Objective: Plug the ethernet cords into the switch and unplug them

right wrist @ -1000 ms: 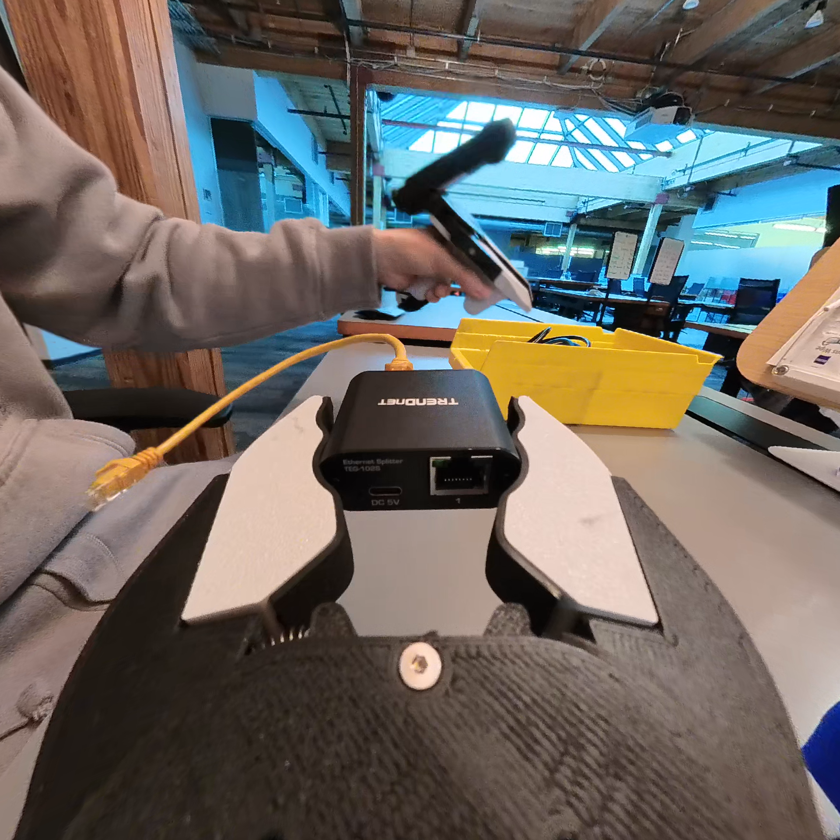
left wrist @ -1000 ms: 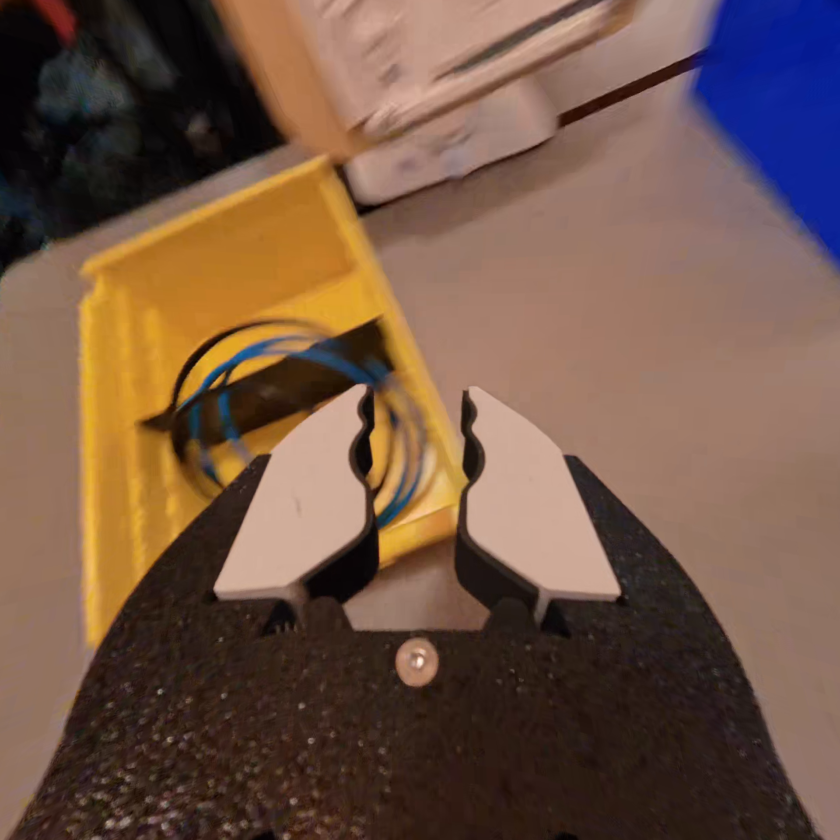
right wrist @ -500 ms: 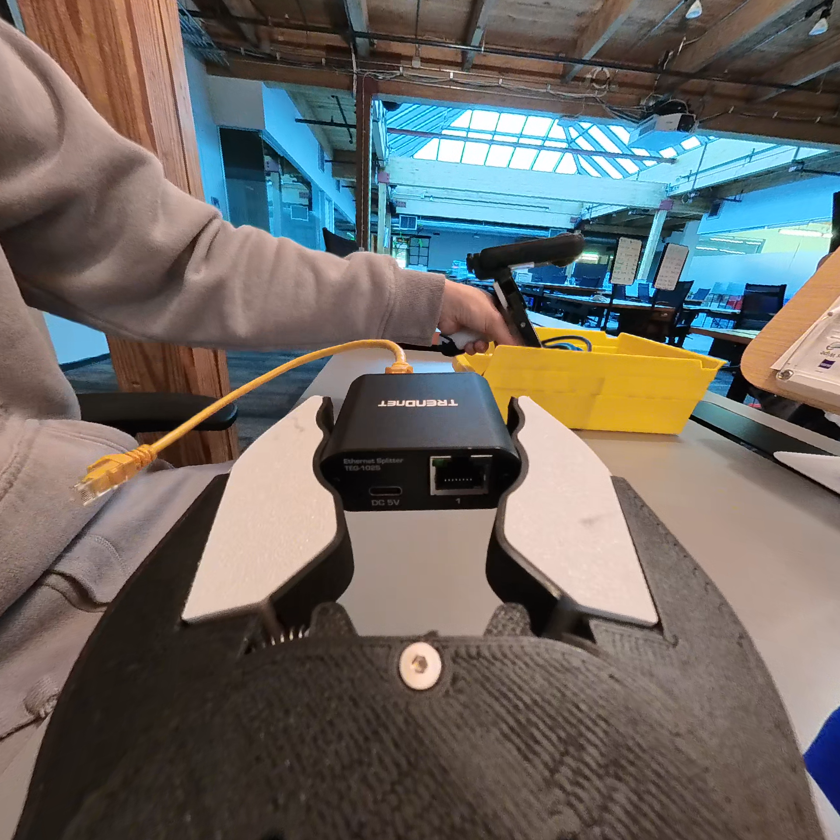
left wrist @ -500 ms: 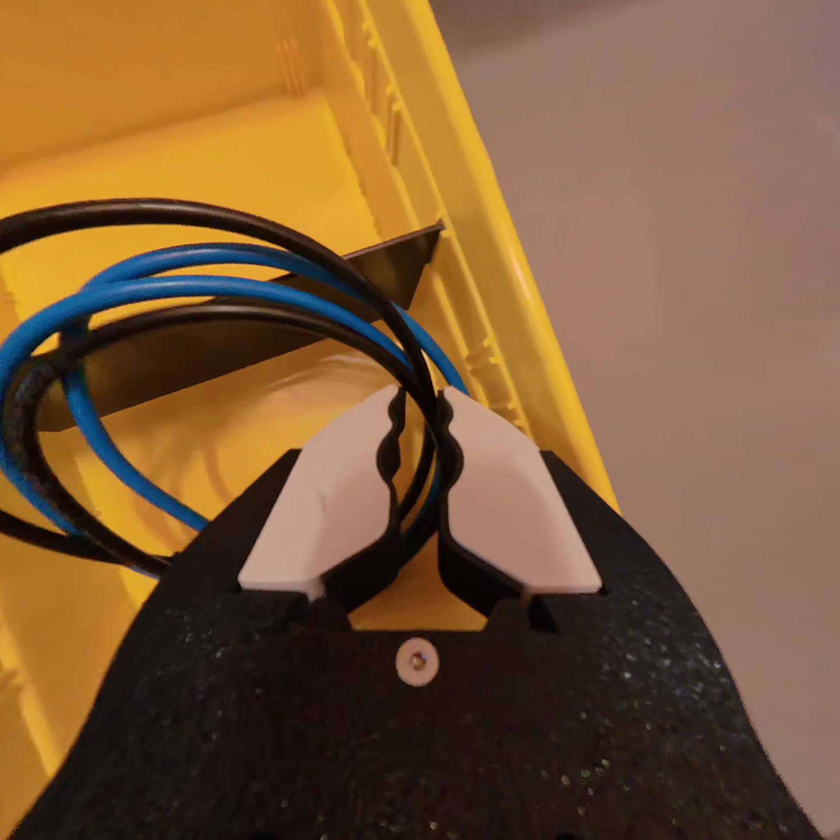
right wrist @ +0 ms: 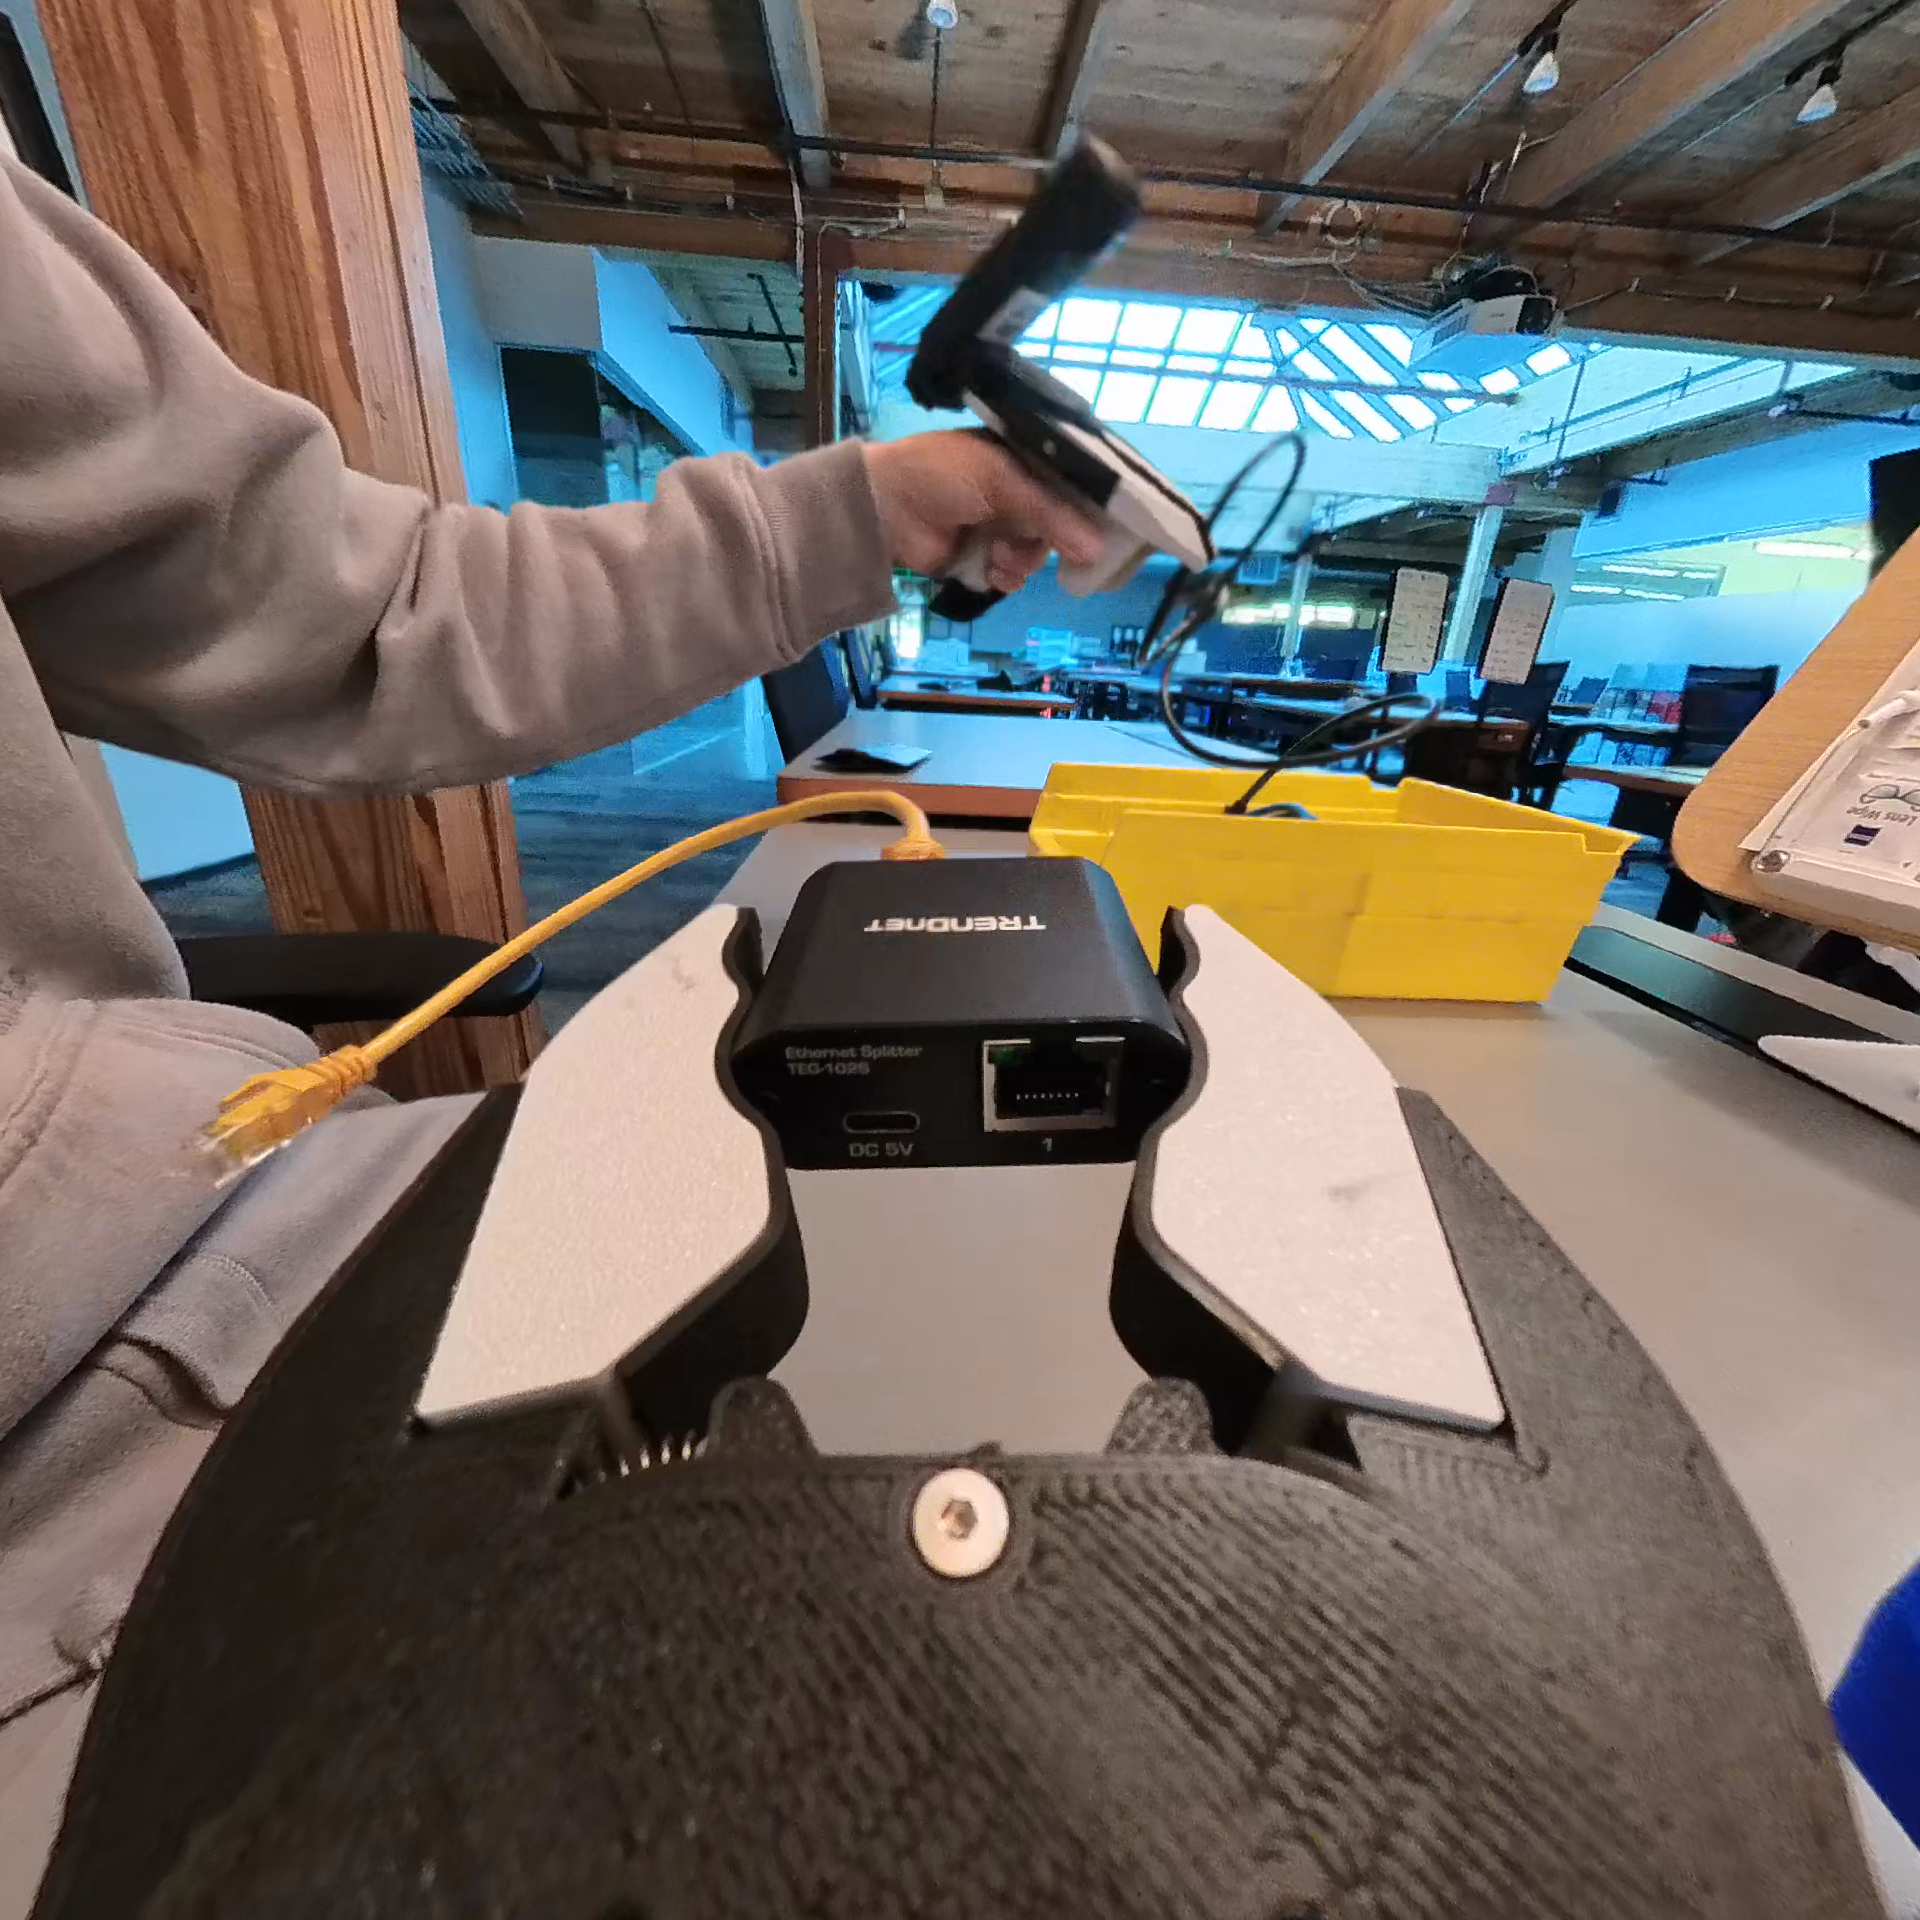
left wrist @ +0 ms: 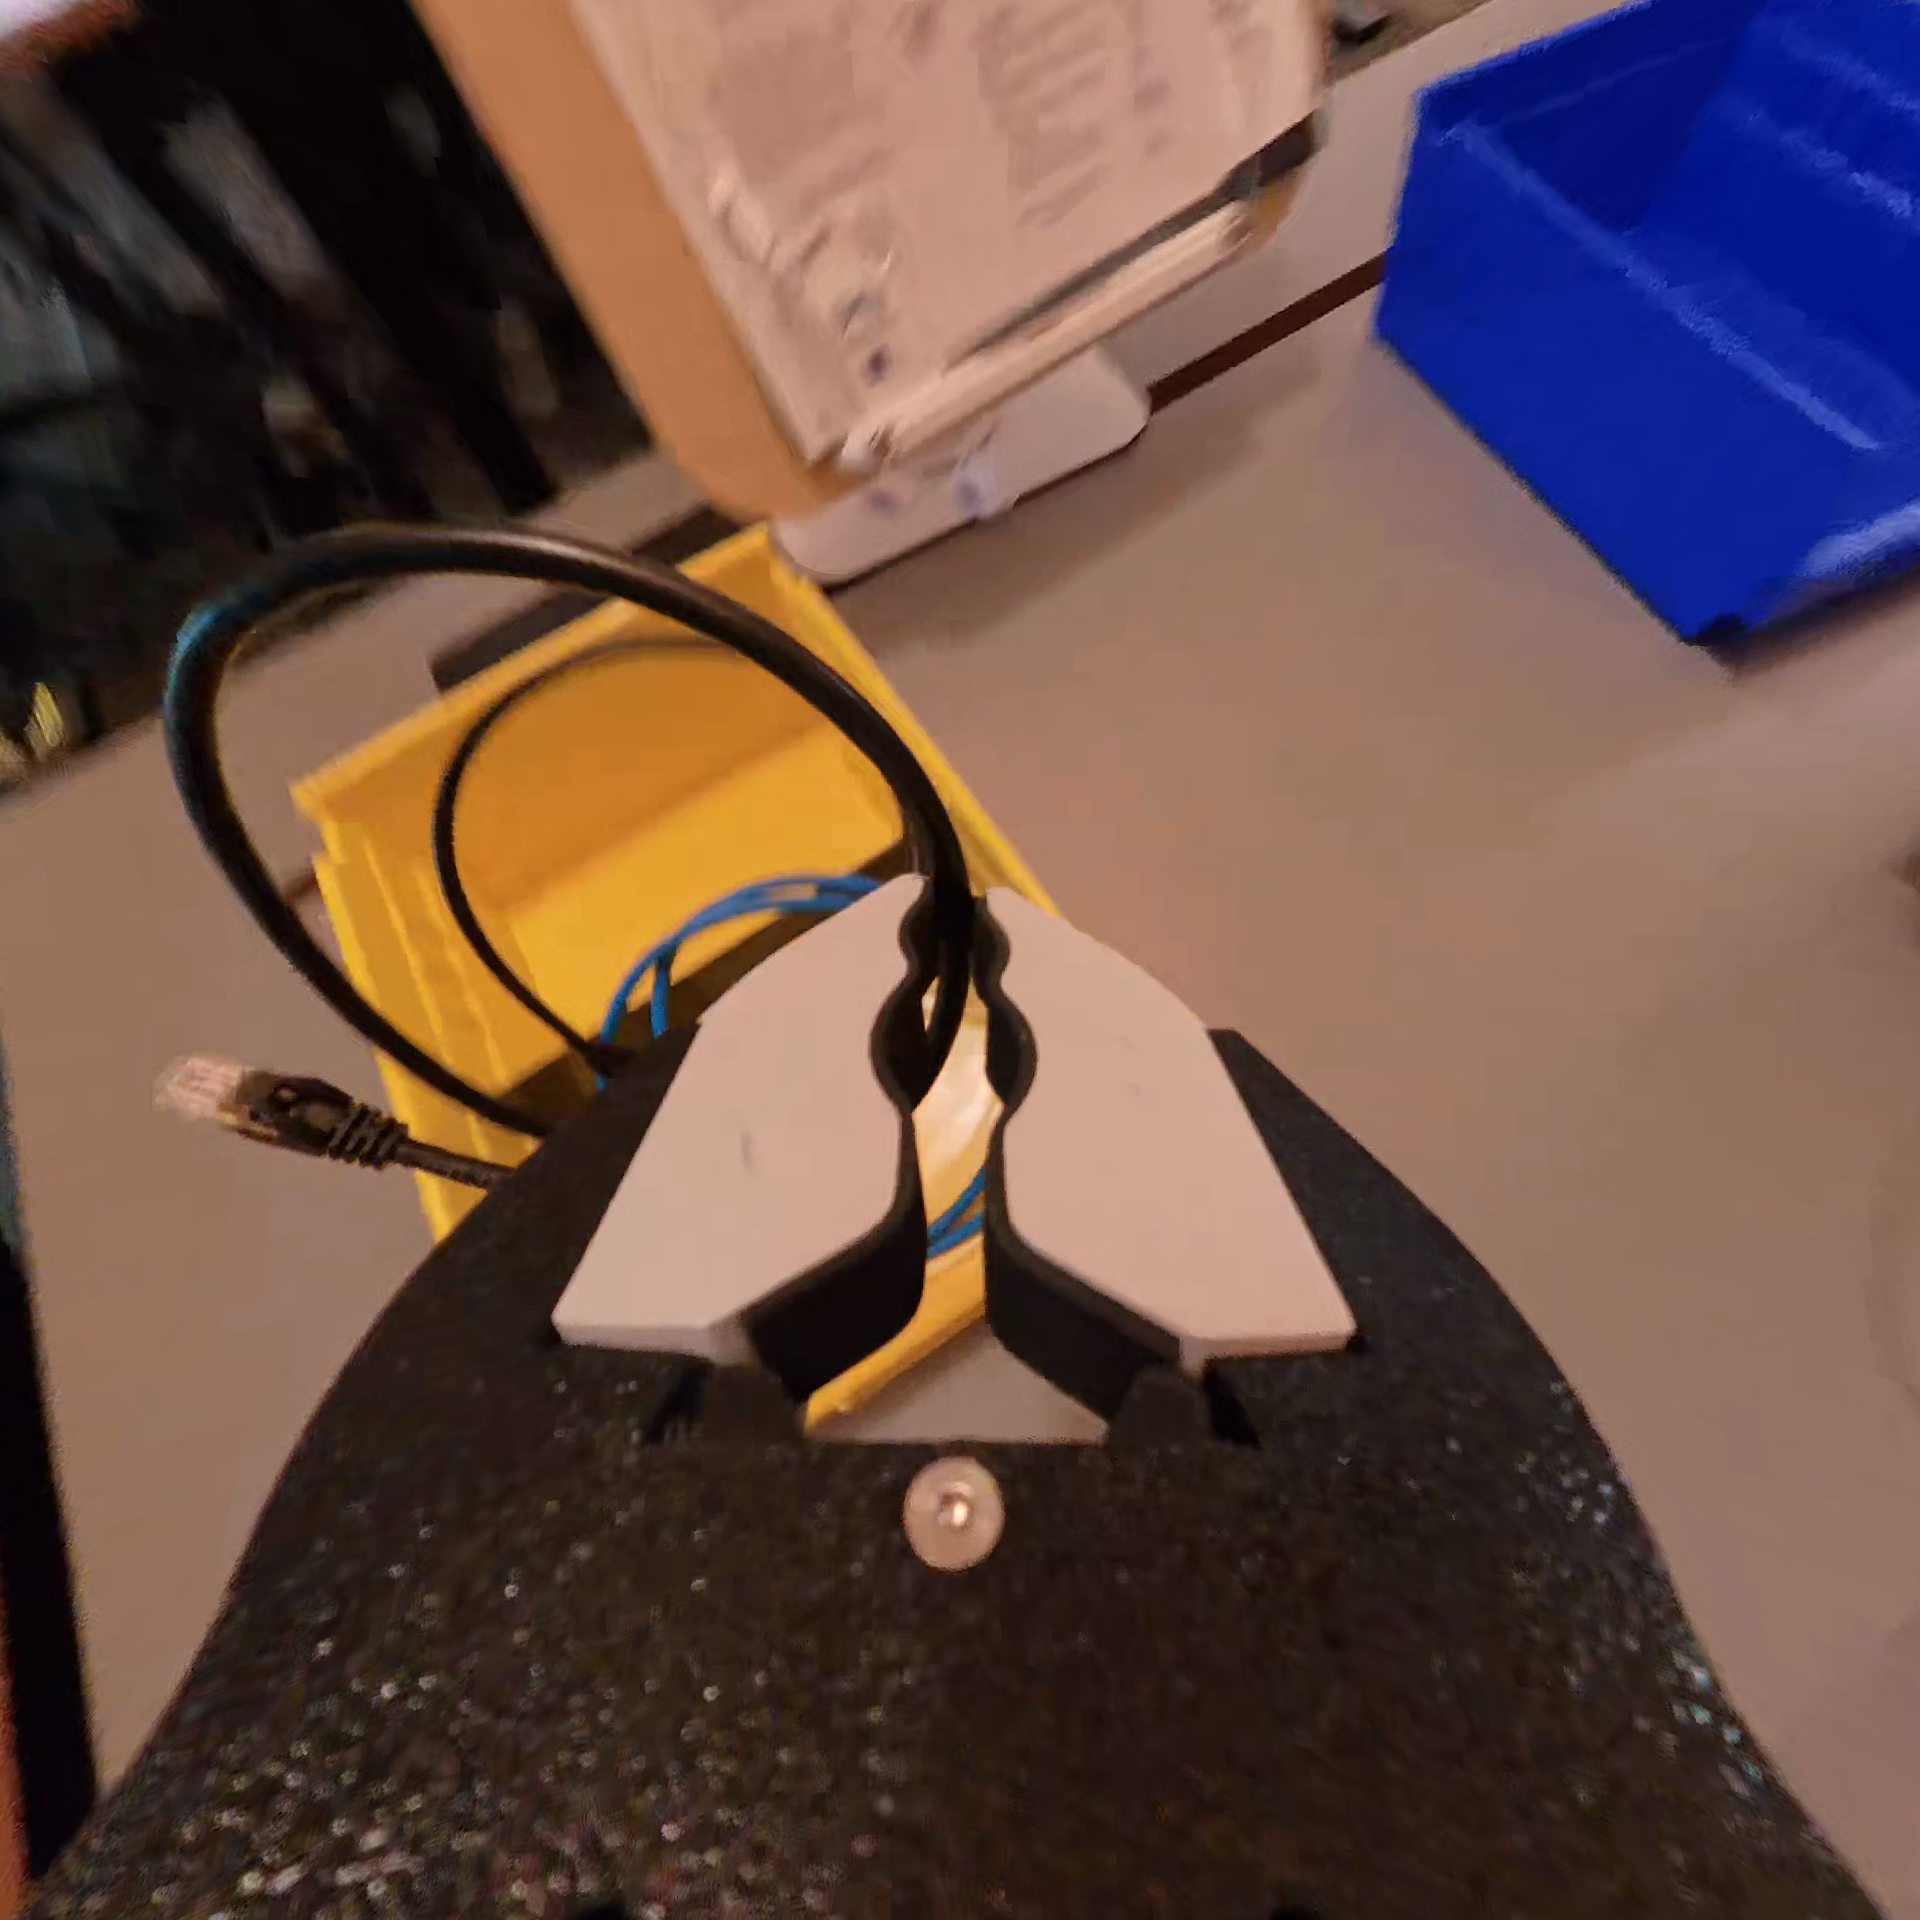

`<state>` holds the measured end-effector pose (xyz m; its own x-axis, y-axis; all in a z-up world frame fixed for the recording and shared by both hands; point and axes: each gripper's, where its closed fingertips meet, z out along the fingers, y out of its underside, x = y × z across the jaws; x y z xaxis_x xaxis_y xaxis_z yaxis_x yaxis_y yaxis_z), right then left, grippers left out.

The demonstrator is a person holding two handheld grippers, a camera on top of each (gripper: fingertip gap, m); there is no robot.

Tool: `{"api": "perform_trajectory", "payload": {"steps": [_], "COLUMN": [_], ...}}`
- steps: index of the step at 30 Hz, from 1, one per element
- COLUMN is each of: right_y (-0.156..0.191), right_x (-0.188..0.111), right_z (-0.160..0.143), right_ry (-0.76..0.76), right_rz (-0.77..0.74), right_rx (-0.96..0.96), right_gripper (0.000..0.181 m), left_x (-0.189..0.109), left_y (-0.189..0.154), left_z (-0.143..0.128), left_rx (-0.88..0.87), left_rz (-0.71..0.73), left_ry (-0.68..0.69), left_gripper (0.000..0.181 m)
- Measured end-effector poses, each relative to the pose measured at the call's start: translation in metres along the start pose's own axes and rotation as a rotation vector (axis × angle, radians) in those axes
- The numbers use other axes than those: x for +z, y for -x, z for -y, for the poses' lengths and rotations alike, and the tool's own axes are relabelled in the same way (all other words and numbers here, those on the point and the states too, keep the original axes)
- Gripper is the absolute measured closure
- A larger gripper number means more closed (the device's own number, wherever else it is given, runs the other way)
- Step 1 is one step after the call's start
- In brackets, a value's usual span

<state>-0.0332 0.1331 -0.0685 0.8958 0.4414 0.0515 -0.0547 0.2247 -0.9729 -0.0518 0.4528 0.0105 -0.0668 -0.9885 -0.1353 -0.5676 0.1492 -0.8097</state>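
Observation:
My left gripper (left wrist: 951, 914) is shut on a black ethernet cord (left wrist: 436, 556) and holds it looped above the yellow bin (left wrist: 634, 790). The cord's plug (left wrist: 249, 1101) hangs at the left. A blue cord (left wrist: 717, 914) lies in the bin. My right gripper (right wrist: 956, 925) is shut on the black switch (right wrist: 956, 997), which rests on the grey table (right wrist: 1662, 1164). A yellow cord (right wrist: 582, 914) is plugged into the switch's far side; its free plug (right wrist: 260, 1117) hangs at the left. The switch's near port (right wrist: 1051, 1081) is empty. The left gripper (right wrist: 1132, 509) also shows in the right wrist view, lifted above the bin (right wrist: 1330, 894).
A blue bin (left wrist: 1704, 312) stands on the table at the far right. A wooden stand with papers (left wrist: 914, 229) on a white base is behind the yellow bin. A person's grey sleeve (right wrist: 416, 603) reaches across at the left, in front of a wooden post (right wrist: 260, 312). My hands' fingertips stand some 35 cm from each other.
My left gripper closed on the black cord inside the yellow bin and lifted it up and out. The blue cord stayed in the bin. The right gripper and switch have not moved.

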Motion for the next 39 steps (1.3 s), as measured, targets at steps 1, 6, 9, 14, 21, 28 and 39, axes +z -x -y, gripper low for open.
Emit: {"api": "perform_trajectory", "payload": {"steps": [1, 6, 9, 14, 21, 28, 39], "right_y": [-0.001, -0.008, -0.013, -0.015, -0.015, -0.016, -0.014], "right_x": [-0.002, -0.018, -0.035, -0.056, -0.060, -0.049, -0.052], "right_z": [0.002, 0.013, 0.033, 0.041, 0.027, 0.014, 0.017], "right_ry": [-0.019, -0.081, -0.178, -0.210, -0.114, -0.033, -0.053], "right_rz": [-0.005, -0.053, -0.086, -0.088, -0.085, -0.100, -0.082], "right_rx": [0.001, -0.013, -0.014, -0.016, -0.024, -0.049, -0.046], "right_gripper": [0.108, 0.108, 0.108, 0.108, 0.108, 0.108, 0.108], "left_x": [-0.011, -0.042, -0.037, -0.013, 0.029, 0.043, 0.069], "left_y": [-0.012, -0.100, -0.148, -0.202, -0.188, -0.188, -0.183], "left_z": [0.015, 0.043, 0.013, -0.058, -0.158, -0.177, -0.126], "left_rx": [0.089, 0.598, 0.868, 1.134, 1.237, 1.367, 1.350], "left_rz": [-0.019, -0.182, -0.278, -0.383, -0.411, -0.363, -0.127], "left_ry": [-0.046, -0.130, -0.082, 0.029, 0.298, 0.334, 0.188], "left_gripper": [0.176, 0.176, 0.176, 0.176, 0.176, 0.176, 0.174]}}
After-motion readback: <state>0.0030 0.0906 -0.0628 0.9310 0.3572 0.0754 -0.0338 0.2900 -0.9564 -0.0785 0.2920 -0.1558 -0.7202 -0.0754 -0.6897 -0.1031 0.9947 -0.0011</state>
